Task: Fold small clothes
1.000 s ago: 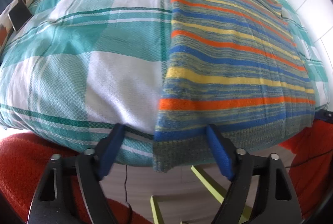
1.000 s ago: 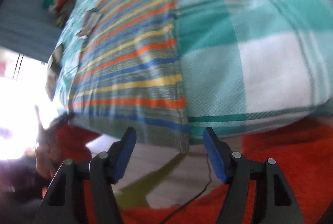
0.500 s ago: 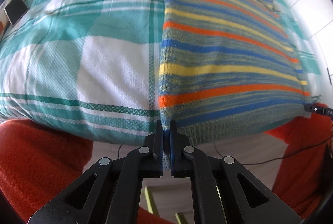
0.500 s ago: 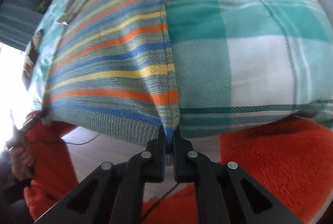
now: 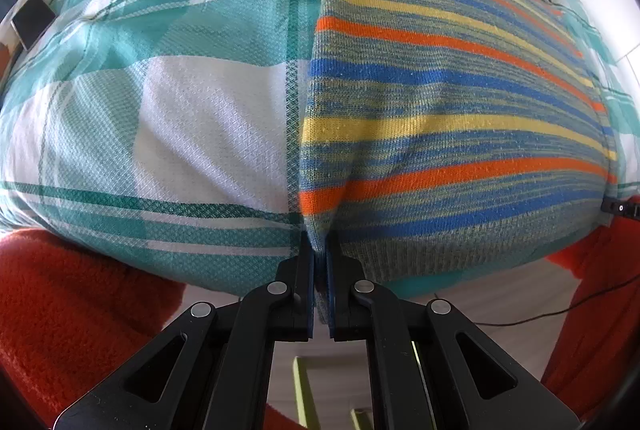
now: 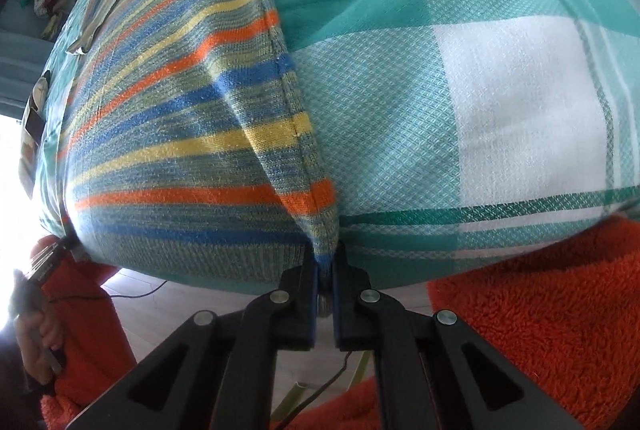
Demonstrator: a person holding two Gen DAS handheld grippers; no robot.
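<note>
On the checked bedspread (image 5: 192, 118), each hand-held gripper (image 5: 320, 262) (image 6: 325, 262) apparently pinches the striped sweater's (image 5: 440, 102) hem corner.

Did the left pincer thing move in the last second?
Yes. The left gripper closed in on the bed's edge and clamped the striped sweater hem.

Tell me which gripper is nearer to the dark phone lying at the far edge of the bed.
Left. The left gripper pinches the striped shirt at the hem corner on the phone's side; the right gripper pinches the opposite hem corner, with the shirt between.
</note>
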